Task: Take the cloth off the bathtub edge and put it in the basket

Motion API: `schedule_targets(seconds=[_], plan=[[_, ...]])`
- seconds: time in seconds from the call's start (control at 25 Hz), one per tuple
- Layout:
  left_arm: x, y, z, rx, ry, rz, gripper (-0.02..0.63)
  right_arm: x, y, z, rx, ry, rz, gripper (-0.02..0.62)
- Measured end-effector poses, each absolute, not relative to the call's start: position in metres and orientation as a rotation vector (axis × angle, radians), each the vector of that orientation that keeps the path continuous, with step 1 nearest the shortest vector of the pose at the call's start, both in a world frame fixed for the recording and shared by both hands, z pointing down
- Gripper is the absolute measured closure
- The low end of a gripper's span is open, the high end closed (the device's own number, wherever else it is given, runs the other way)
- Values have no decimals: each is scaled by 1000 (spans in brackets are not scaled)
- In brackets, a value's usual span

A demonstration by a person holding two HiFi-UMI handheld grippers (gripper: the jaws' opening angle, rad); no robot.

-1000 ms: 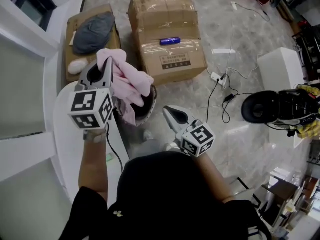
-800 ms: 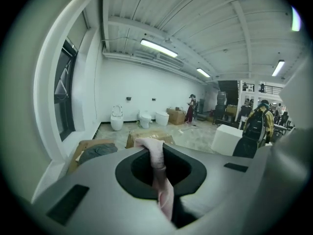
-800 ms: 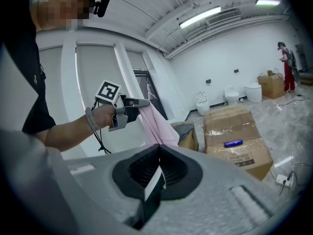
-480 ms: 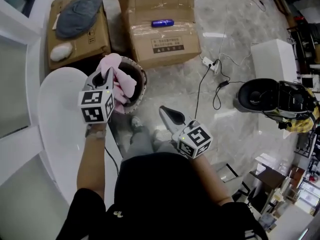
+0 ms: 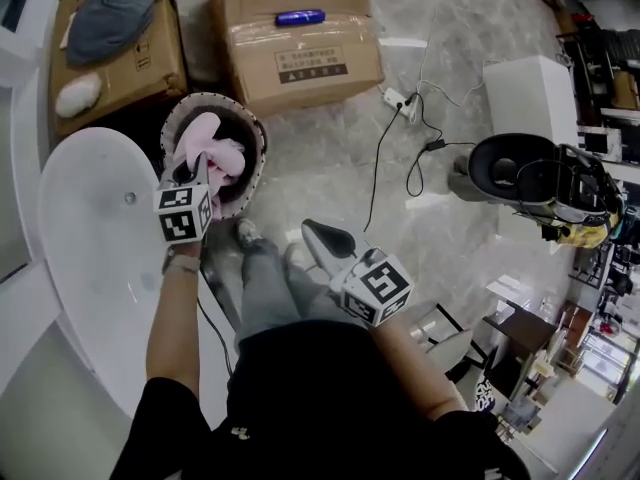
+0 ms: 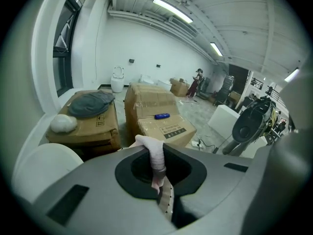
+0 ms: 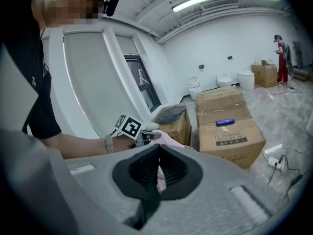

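The left gripper (image 5: pixel 196 171) has sunk from above the basket (image 5: pixel 262 146) to its rim, at eleven o'clock, jaws clamped on the pink cloth (image 5: pixel 205 140), now mostly inside. Only the release seems left. The right gripper (image 5: pixel 318 236), at one o'clock, looks closed and empty.

Marble floor (image 5: pixel 320 158), cardboard boxes (image 5: pixel 250 28) (taped), strip lights (image 6: pixel 171 10).

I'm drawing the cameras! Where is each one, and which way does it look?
Head view: on the person's head, looking steeply down at basket and bathtub; both arms show.
Left gripper view: on the left claw, facing cardboard boxes; no arm shows.
Right gripper view: on the right claw, facing the left claw; the left forearm shows.
All share the pink cloth.
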State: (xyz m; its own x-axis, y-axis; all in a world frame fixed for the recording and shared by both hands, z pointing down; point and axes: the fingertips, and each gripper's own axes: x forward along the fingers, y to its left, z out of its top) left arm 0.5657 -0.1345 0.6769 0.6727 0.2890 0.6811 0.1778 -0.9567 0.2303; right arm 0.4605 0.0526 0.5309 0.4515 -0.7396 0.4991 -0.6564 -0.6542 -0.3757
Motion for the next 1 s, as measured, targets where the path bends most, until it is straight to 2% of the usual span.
schedule_targets(seconds=[0.88,0.96,1.0], plan=[[561,-135,952,2602,310,1552,574,445,91,639,-2515,1097,-1203,598],[557,-137,961,2571,290,1595,542,443,91,641,-2509,1093,-1215,598],[555,-141,965,2567,274,1614,503,442,91,643,-2507,1094,-1219,598]])
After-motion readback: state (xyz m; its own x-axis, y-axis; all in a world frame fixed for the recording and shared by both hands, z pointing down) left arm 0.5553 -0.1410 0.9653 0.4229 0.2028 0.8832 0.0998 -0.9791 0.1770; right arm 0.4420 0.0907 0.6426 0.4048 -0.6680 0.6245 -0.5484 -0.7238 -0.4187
